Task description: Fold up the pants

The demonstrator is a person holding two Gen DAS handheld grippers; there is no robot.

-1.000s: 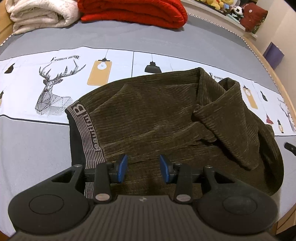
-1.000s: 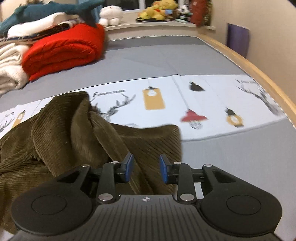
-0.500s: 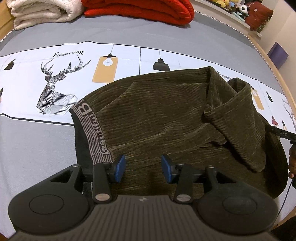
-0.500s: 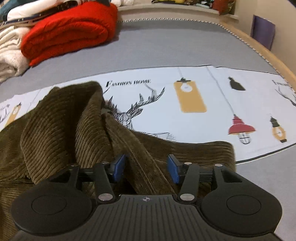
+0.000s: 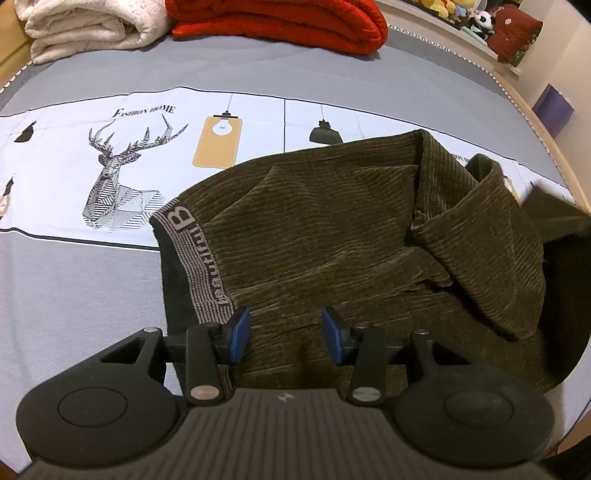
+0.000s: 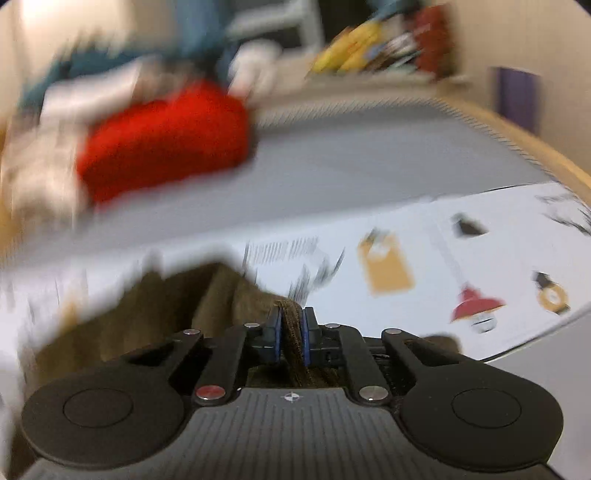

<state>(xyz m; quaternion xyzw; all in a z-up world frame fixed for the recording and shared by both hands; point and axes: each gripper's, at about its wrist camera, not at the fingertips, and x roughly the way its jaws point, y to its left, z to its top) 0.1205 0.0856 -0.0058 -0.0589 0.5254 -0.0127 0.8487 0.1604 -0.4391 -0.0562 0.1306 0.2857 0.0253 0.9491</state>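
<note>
Olive corduroy pants (image 5: 332, 229) lie rumpled on the bed, their grey lettered waistband (image 5: 199, 258) at the left. My left gripper (image 5: 284, 334) hovers over the near part of the cloth beside the waistband, open, with nothing pinched between its blue pads. In the blurred right wrist view my right gripper (image 6: 291, 332) has its jaws closing, and the blue pads press a fold of the pants (image 6: 290, 325) between them. The lifted cloth also shows as a blurred flap (image 5: 550, 214) at the right edge of the left wrist view.
The bed has a grey cover (image 5: 74, 280) with a white printed band showing a deer (image 5: 118, 177) and lamps. A red folded blanket (image 5: 280, 18) and a white one (image 5: 88, 26) lie at the far side. A wooden bed edge (image 5: 546, 133) curves along the right.
My right gripper closed on a fold of the pants and lifted it, blurring its view. The left gripper stayed in place over the waistband end.
</note>
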